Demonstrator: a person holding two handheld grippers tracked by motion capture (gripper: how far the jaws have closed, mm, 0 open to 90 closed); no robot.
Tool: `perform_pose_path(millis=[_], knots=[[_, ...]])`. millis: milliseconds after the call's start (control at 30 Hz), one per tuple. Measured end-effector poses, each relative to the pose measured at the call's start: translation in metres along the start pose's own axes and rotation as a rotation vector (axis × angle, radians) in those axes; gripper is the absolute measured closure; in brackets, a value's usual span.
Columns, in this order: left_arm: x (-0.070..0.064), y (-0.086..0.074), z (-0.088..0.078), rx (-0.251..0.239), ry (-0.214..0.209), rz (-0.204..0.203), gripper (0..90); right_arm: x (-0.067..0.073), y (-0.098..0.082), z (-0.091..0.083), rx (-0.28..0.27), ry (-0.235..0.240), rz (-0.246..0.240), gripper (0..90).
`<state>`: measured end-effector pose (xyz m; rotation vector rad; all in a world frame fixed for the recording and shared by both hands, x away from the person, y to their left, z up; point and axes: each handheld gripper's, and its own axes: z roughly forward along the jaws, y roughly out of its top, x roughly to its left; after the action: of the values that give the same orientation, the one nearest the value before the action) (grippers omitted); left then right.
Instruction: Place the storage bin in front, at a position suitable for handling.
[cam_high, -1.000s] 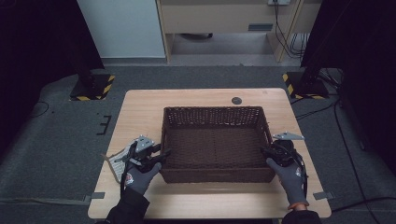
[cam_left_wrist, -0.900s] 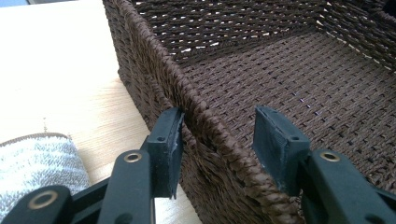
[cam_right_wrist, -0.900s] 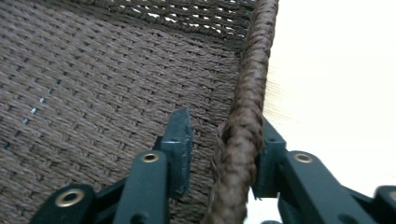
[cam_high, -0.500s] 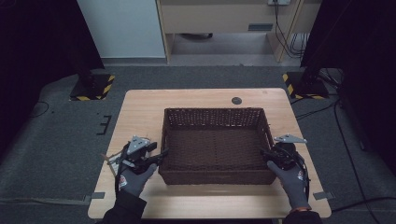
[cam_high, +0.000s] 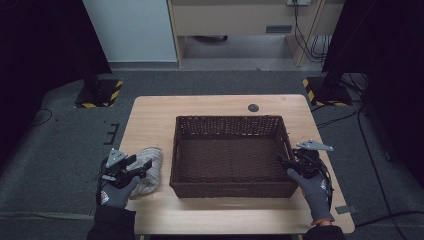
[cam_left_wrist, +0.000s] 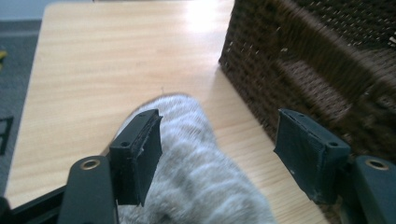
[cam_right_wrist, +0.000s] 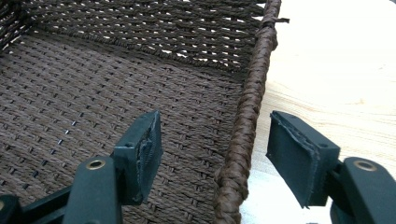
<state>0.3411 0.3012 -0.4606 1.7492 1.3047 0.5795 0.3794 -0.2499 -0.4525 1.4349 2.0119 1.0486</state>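
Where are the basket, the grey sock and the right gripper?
basket (cam_high: 230, 190): high view, on its near outer wall.
grey sock (cam_high: 148, 167): high view, mid-fabric, left of the basket.
right gripper (cam_right_wrist: 215, 151): right gripper view, midway between its open fingertips, straddling the basket's rim.

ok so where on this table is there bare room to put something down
The far strip of the light wooden table behind the dark brown wicker basket is bare except for a small black round disc. The far-left corner is bare too. The near left is crowded by the grey knitted sock and the left gripper.
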Motion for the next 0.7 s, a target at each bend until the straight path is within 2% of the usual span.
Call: perform_pose_path(millis=[133, 300, 400, 467, 567, 700], knots=[[0.005, -0.009, 0.008, 0.029, 0.019, 0.011, 27.8, -0.001, 0.001, 0.0, -0.009, 0.004, 0.011, 35.2], [0.007, -0.018, 0.019, 0.066, 0.023, 0.019, 22.6, -0.001, 0.001, -0.001, -0.011, 0.014, 0.008, 34.9], [0.008, -0.023, 0.024, 0.096, 0.056, 0.039, 20.2, -0.001, 0.001, -0.001, -0.004, 0.015, 0.009, 34.5], [0.009, -0.026, 0.027, 0.102, 0.053, 0.018, 18.8, -0.001, 0.001, 0.0, -0.002, 0.016, 0.008, 34.1], [0.009, -0.028, 0.031, 0.116, 0.053, 0.007, 15.6, 0.0, 0.001, 0.0, 0.001, 0.017, 0.004, 34.0], [0.01, -0.031, 0.036, 0.137, 0.054, 0.008, 10.5, 0.0, 0.0, 0.001, 0.005, 0.015, 0.0, 33.9]])
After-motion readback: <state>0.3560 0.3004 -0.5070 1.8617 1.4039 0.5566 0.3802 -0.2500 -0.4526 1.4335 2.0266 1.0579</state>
